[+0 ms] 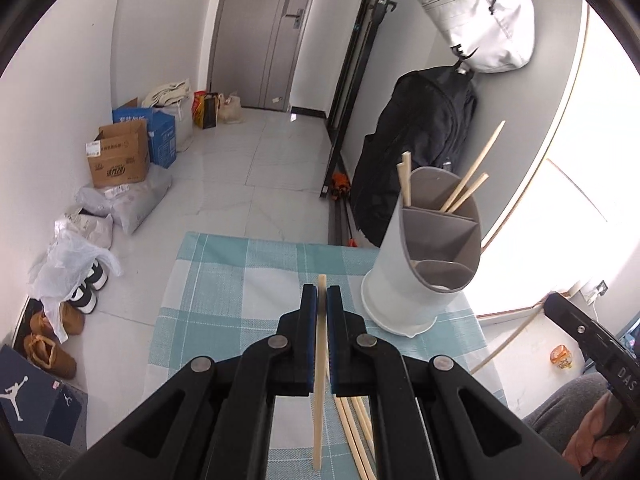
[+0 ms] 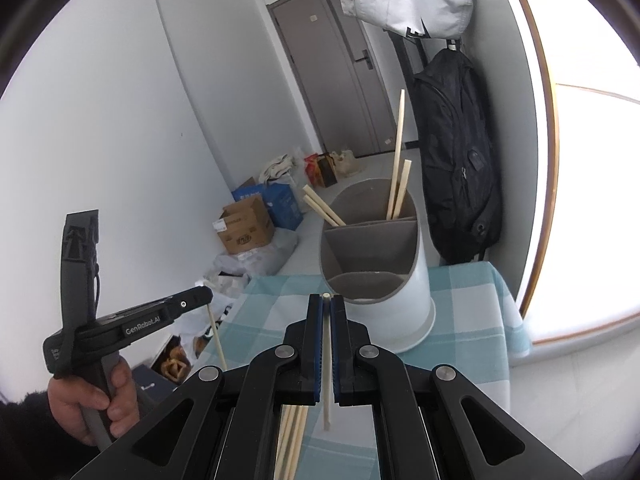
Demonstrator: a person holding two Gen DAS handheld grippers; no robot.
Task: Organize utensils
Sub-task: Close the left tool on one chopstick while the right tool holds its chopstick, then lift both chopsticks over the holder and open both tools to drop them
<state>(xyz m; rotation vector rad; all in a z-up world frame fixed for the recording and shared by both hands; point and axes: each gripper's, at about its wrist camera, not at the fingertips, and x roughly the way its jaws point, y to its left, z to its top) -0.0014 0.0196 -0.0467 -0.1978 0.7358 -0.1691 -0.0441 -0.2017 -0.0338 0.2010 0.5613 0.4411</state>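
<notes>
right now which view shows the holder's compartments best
The right wrist view: it looks into the holder, showing its dividers and two chopsticks upright in the back section. The left wrist view shows the holder tilted at the side, its compartments partly hidden.

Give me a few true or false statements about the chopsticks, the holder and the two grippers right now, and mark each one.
1. The left gripper is shut on a chopstick. True.
2. The right gripper is open and empty. False: it is shut on a chopstick of its own.
3. The utensil holder lies on its side. False: it stands upright on the checked tablecloth.
4. Chopsticks already stand in the holder's rear compartments. True.
5. Loose chopsticks lie on the cloth below the grippers. True.
</notes>
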